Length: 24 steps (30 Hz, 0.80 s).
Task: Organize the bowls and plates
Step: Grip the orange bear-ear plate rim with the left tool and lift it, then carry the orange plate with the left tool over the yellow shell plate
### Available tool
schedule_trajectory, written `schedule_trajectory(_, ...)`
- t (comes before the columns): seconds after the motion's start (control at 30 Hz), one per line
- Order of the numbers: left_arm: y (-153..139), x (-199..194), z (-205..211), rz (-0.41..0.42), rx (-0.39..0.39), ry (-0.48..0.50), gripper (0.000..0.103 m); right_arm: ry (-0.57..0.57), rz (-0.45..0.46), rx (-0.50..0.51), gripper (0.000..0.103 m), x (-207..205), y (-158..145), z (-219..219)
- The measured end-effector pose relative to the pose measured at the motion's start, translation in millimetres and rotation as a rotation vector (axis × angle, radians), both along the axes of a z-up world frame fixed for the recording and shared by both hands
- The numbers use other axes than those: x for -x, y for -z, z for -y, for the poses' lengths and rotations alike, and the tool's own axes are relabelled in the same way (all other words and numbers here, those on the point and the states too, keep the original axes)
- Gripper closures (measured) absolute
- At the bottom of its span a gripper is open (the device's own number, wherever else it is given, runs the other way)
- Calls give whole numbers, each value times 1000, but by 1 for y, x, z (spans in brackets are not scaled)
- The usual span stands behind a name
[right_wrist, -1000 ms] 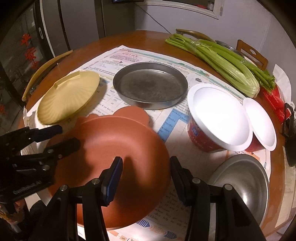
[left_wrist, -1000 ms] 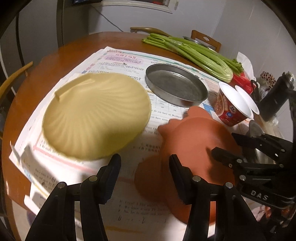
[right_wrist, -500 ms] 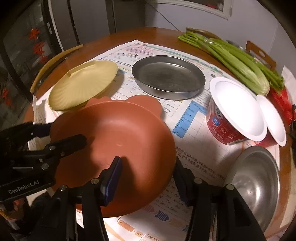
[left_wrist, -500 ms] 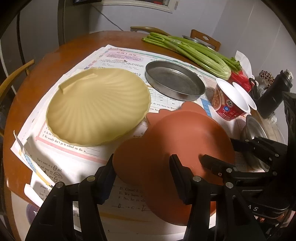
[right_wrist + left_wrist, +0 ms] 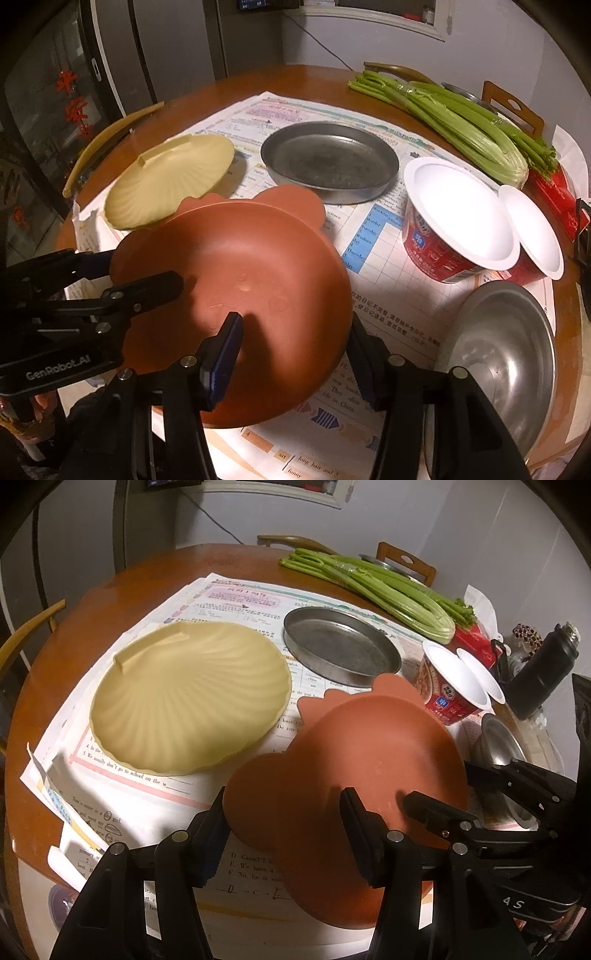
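A terracotta plate (image 5: 369,760) (image 5: 251,266) with ear-like lobes sits over the newspaper between both grippers. My left gripper (image 5: 282,834) straddles its left lobe. One finger stands at the lobe's outer edge, and the other is over the plate's inside. Its jaws stand apart. My right gripper (image 5: 295,358) straddles the right rim, with one finger over the inside and the other just outside the rim. A clear gap shows beside the inner pad. A yellow shell-shaped plate (image 5: 188,698) lies to the left. A steel pan (image 5: 328,158) lies behind.
A steel bowl (image 5: 498,354) sits at the near right, close to the table edge. Two white-lidded red cups (image 5: 454,210) stand behind it. Celery (image 5: 461,118) lies across the back right. A black bottle (image 5: 543,672) stands far right. Chairs ring the round table.
In the left wrist view the terracotta plate has shifted left, so its lobe now fills the space between my left jaws. The right jaws stand slightly wider over its rim.
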<state>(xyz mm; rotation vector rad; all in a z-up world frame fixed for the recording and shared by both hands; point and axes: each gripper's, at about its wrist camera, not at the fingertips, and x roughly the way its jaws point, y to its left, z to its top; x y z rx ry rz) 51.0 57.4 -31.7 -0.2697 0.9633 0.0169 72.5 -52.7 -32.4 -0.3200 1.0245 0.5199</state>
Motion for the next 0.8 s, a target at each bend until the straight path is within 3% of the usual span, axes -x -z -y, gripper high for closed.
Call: schedule_trajectory(0.8,-41,18,-21,94,-5,-61,44,-43,88,-76,47,16,-45,-12)
